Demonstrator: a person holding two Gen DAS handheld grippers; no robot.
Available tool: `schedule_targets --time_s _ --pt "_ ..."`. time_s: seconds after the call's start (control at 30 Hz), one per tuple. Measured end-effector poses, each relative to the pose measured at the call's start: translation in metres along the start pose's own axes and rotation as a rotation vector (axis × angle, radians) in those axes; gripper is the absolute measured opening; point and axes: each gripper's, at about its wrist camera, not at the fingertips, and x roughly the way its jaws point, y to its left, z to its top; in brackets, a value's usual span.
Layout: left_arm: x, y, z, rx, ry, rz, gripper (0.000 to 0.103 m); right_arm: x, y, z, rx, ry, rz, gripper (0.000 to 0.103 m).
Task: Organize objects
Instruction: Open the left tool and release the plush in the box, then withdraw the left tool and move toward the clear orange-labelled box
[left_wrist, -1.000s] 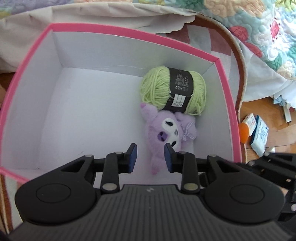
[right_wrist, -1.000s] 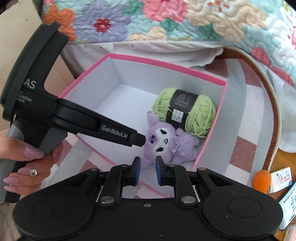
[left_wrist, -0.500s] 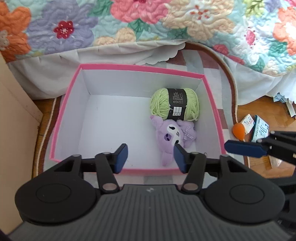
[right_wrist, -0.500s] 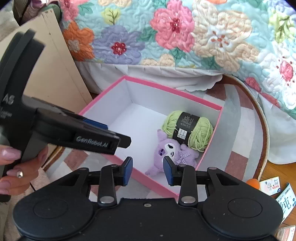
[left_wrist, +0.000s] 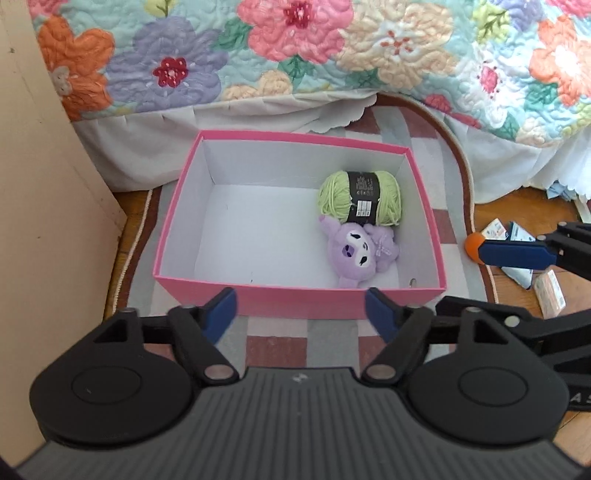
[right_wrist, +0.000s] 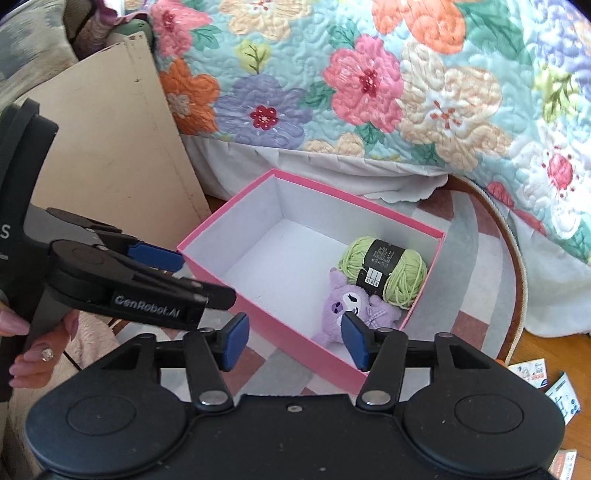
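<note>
A pink box with a white inside stands on a rug. A green yarn ball with a black label lies in its far right corner. A purple plush toy lies against the yarn, on the near side. My left gripper hovers above the box's near wall, its jaws opening with nothing between them. My right gripper hangs over the box's near right wall, jaws opening, nothing gripped. The left gripper also shows at the left of the right wrist view.
A flowered quilt hangs off a bed behind the box. A beige board stands to the left. An orange ball and small packets lie on the wooden floor to the right. The checked rug surrounds the box.
Both grippers rose and pulled back from the box, and their jaws spread from nearly shut to wide. The plush toy and yarn stayed in the box.
</note>
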Motion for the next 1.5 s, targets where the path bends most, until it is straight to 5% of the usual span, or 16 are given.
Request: schedule_targets --time_s 0.37,1.5 --pt "-0.039 -0.007 -0.011 0.033 -0.03 0.011 0.097 -0.029 0.007 -0.006 -0.038 -0.03 -0.037 0.093" --pt "-0.078 -0.052 -0.046 0.135 0.054 -0.106 0.103 -0.103 0.007 -0.058 -0.034 0.033 -0.086 0.099"
